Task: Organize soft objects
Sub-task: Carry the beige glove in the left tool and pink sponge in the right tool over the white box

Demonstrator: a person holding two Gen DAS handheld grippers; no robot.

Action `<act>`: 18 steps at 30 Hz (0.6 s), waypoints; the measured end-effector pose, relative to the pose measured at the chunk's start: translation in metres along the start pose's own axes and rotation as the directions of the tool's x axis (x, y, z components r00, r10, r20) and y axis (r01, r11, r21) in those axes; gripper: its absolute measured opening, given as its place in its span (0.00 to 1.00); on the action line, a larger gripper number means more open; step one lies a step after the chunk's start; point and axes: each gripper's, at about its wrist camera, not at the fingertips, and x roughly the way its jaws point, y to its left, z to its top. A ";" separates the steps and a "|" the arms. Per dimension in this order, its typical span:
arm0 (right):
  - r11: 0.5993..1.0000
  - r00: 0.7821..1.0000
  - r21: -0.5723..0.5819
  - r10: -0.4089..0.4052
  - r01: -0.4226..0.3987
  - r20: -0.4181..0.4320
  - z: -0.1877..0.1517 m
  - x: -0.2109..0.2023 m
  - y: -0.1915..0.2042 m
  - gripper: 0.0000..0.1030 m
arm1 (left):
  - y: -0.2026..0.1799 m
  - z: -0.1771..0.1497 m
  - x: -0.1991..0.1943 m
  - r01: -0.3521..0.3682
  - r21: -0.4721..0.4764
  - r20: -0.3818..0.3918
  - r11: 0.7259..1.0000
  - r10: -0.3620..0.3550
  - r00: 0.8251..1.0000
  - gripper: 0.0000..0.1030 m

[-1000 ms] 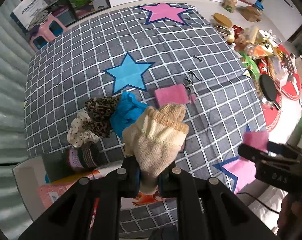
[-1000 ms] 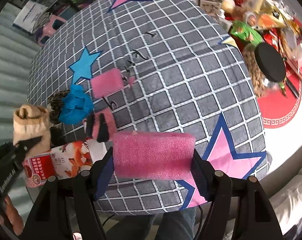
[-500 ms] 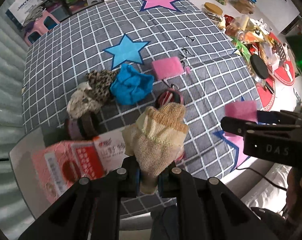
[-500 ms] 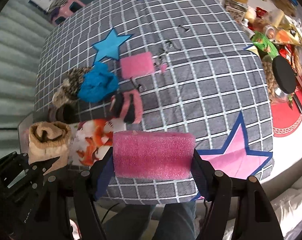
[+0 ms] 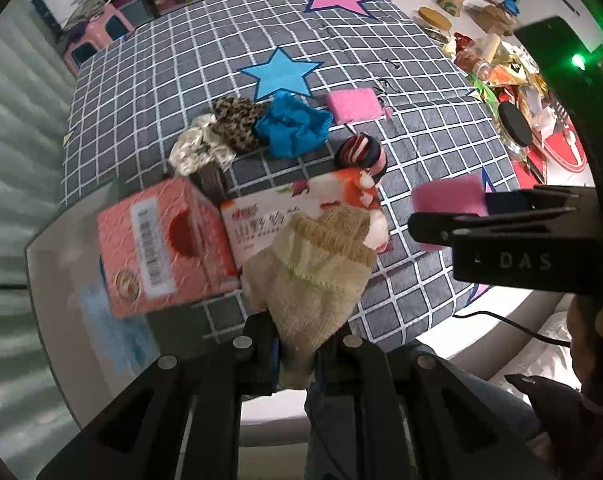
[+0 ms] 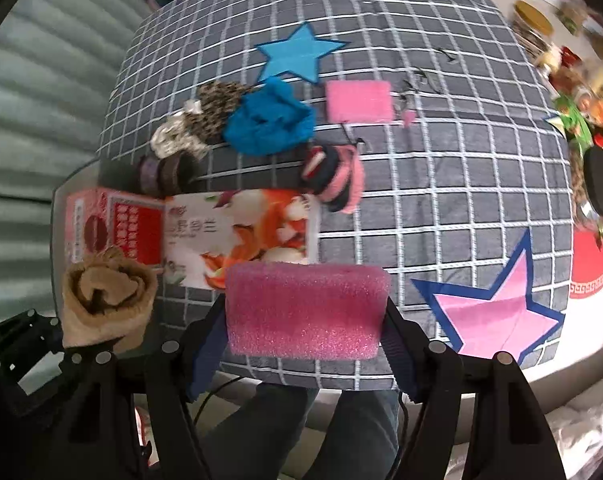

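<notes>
My left gripper [image 5: 295,354] is shut on a rolled beige sock [image 5: 313,276], held above the near table edge; the sock also shows in the right wrist view [image 6: 105,300]. My right gripper [image 6: 305,344] is shut on a pink sponge [image 6: 305,310], also seen in the left wrist view [image 5: 447,200]. On the grey checked cloth [image 6: 441,180] lie a blue cloth [image 6: 269,122], a second pink sponge [image 6: 359,101], a leopard scrunchie [image 6: 217,110], a pale scrunchie [image 6: 173,138], a dark rolled band [image 6: 163,174] and a pink-black sock roll [image 6: 335,178].
A red and white carton [image 5: 205,240] lies at the near left of the table, also in the right wrist view [image 6: 189,236]. Jars and snack packets [image 5: 501,76] crowd the right side. A pink stool [image 5: 97,36] stands beyond the far left edge.
Both grippers have pulled back toward the near table edge with their loads; the carton and the soft pile now sit farther ahead in both views.
</notes>
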 end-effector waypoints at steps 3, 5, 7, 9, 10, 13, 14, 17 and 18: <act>0.999 1.000 -0.034 0.000 -0.001 -0.005 0.002 0.001 0.013 0.70 | 0.007 -0.006 -0.005 0.002 -0.033 0.013 0.999 -0.002 1.000 0.13; 0.999 1.000 -0.046 0.000 -0.001 -0.005 0.003 0.001 0.019 0.70 | 0.012 -0.006 -0.009 -0.001 -0.055 0.031 0.998 0.003 1.000 0.13; 0.998 1.000 -0.061 -0.004 0.004 0.000 0.006 -0.001 0.026 0.70 | 0.018 -0.006 -0.014 0.003 -0.080 0.048 0.997 0.001 0.999 0.13; 0.997 1.000 -0.075 -0.007 0.008 0.008 0.010 -0.004 0.031 0.70 | 0.023 -0.004 -0.018 0.004 -0.099 0.063 0.995 0.002 0.998 0.13; 0.997 1.000 -0.081 -0.009 0.010 0.014 0.012 -0.006 0.034 0.70 | 0.026 -0.003 -0.020 0.005 -0.109 0.072 0.994 0.003 0.997 0.13; 0.995 1.000 -0.099 -0.014 0.017 0.027 0.019 -0.012 0.041 0.70 | 0.033 0.000 -0.026 0.009 -0.126 0.094 0.992 0.003 0.996 0.13; 0.994 0.999 -0.104 -0.015 0.018 0.030 0.021 -0.014 0.043 0.70 | 0.035 0.001 -0.027 0.010 -0.129 0.100 0.992 0.003 0.995 0.13; 0.993 0.999 -0.117 -0.020 0.025 0.043 0.027 -0.019 0.049 0.70 | 0.040 0.005 -0.033 0.014 -0.140 0.124 0.990 0.004 0.992 0.13; 0.993 0.999 -0.119 -0.022 0.027 0.049 0.030 -0.021 0.051 0.70 | 0.042 0.006 -0.035 0.015 -0.142 0.133 0.990 0.004 0.991 0.13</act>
